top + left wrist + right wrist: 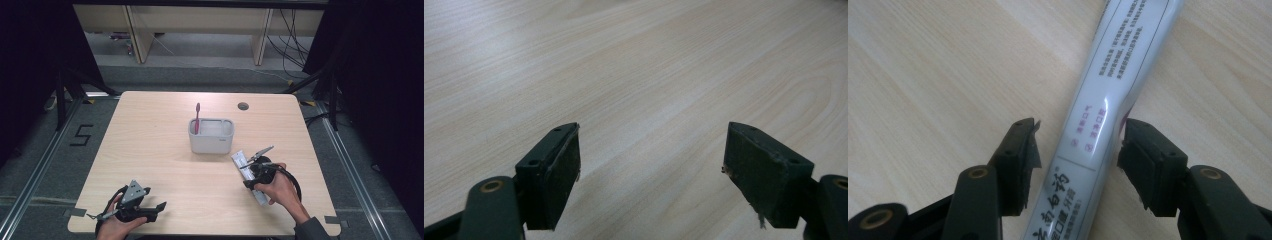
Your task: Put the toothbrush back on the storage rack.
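High view: above the near edge, facing forward and down over the whole table (pixel 150 150). Gripper views: close, low over the tabletop, which all three share.

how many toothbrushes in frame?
1. A red toothbrush stands upright in the left end of the grey holder at mid-table. The holder's wall could hide something lying low inside.

White toothpaste tube (pixel 1108 105) is lying flat on the desk (pixel 165 175). Purple print is facing up. It's sitting near the right front edge, angled diagonally.
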Tool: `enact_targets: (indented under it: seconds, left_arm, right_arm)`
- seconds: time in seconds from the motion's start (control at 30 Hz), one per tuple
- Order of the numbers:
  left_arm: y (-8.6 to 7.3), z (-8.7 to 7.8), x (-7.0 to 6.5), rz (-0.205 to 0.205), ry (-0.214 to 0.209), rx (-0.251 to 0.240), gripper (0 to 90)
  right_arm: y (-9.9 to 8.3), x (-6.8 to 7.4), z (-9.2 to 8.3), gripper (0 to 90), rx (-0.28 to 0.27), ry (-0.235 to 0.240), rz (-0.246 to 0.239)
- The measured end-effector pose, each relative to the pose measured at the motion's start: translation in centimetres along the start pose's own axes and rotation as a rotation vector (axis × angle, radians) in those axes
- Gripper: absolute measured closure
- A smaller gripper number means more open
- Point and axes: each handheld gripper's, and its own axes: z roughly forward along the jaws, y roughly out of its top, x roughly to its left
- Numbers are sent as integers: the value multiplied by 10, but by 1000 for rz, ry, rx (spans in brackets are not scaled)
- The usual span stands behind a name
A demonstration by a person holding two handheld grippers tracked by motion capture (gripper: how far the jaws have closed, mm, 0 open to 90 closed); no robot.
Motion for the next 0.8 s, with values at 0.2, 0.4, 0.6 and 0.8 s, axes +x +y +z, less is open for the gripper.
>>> enact_targets:
  seconds: [0.2, 0.4, 0.6, 0.8]
  left_arm:
    - [0, -1, 0, 6, -5, 3, 223]
    - [0, -1, 0, 1, -3, -2, 223]
    - [0, -1, 0, 3, -4, 0, 223]
    - [0, -1, 0, 4, -4, 0, 223]
  right_arm:
    - [8, -3, 5, 530, 51, 11, 11]
    - [14, -5, 6, 573, 101, 5, -17]
    - [18, -8, 8, 623, 145, 2, -78]
    - [25, -7, 10, 627, 193, -6, -137]
